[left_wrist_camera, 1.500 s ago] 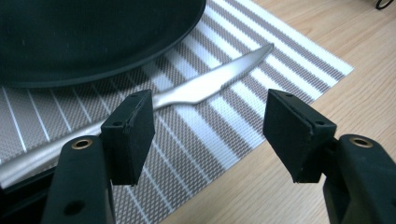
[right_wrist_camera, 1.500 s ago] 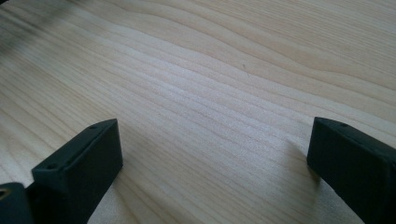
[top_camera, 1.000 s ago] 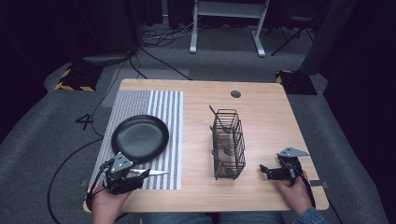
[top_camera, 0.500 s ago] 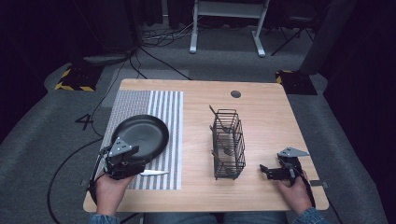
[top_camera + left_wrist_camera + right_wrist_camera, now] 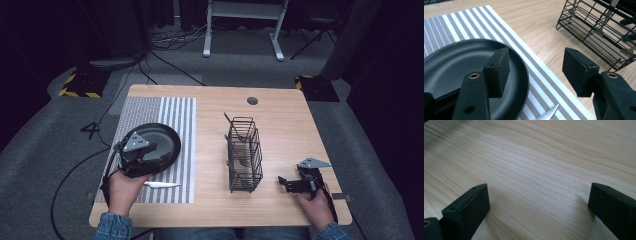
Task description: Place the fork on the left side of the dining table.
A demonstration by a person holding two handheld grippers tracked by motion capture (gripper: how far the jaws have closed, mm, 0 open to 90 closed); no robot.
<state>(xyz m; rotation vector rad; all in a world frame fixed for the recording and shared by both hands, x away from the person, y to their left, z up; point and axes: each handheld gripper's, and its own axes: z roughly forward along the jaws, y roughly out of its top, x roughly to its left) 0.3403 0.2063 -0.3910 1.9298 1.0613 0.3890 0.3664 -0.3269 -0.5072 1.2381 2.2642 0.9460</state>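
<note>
Person is wearing blue denim sleeves, cuffs showing at 6 o'clock of the high view. Matte black two-jaw left gripper [image 5: 150, 159] is carrying a grey three-cornered plate on top and trailing a black cable toward 7 o'clock. Matching black right gripper [image 5: 286, 182] is wearing the same plate. Jaws are ending in blocky black pads [image 5: 499, 71], brass-ringed screw holes showing on the arms.

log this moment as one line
left gripper: open, straddling black plate rim | right gripper: open, over bare table
</note>
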